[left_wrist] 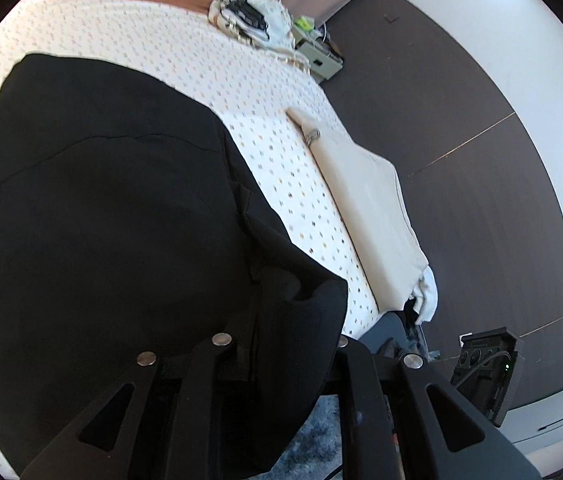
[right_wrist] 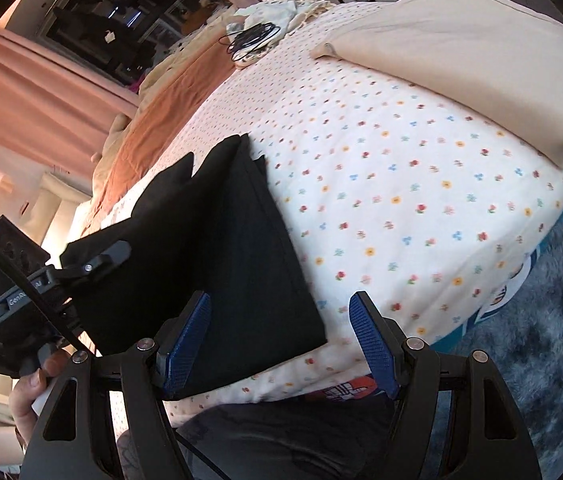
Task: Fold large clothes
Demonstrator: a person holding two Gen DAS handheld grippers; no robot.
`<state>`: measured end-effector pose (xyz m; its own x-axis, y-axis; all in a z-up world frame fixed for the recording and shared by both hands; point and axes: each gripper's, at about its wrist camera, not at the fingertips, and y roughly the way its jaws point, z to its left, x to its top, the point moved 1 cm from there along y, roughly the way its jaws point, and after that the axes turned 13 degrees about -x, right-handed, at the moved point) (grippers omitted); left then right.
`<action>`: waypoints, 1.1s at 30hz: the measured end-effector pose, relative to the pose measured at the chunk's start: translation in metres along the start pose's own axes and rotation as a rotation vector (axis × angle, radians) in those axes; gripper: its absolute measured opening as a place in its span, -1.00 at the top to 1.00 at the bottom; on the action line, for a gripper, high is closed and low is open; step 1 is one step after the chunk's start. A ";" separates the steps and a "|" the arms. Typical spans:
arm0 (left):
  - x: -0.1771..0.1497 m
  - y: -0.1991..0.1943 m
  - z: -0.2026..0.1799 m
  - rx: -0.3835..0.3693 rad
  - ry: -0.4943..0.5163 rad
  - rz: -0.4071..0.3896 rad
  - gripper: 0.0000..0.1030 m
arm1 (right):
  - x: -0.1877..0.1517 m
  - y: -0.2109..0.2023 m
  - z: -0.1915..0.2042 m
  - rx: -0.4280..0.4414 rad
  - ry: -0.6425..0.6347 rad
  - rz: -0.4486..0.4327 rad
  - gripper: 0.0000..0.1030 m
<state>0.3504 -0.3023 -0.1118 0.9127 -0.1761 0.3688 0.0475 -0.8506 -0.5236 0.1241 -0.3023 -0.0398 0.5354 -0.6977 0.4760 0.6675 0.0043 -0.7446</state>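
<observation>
Bed [right_wrist: 381, 200] under a white sheet dotted with small flowers. Lying on it: black garment [right_wrist: 217, 248], folded, near the front edge; beige pillow [right_wrist: 461, 52] at one end, well apart from the garment; tangle of black cable [right_wrist: 251, 38] on pale cloth [left_wrist: 265, 20] at the far corner; orange-brown blanket [right_wrist: 169, 92] along the far side.
</observation>
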 end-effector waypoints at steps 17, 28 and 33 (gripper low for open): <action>-0.007 -0.118 0.039 0.026 -0.038 -0.145 -0.41 | -0.008 0.004 0.052 0.123 -0.126 0.019 -0.37; -0.051 -0.179 0.102 0.225 -0.111 -0.183 -0.41 | -0.018 0.033 0.072 0.126 -0.176 0.029 0.84; -0.044 -0.160 0.119 0.242 -0.153 -0.174 -0.41 | -0.015 0.030 0.058 0.138 -0.149 -0.006 0.91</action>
<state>0.3510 -0.0996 -0.1355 0.9319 0.0533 0.3587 0.2861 -0.7157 -0.6371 0.1662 -0.2502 -0.0417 0.5953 -0.5841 0.5517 0.7299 0.1060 -0.6753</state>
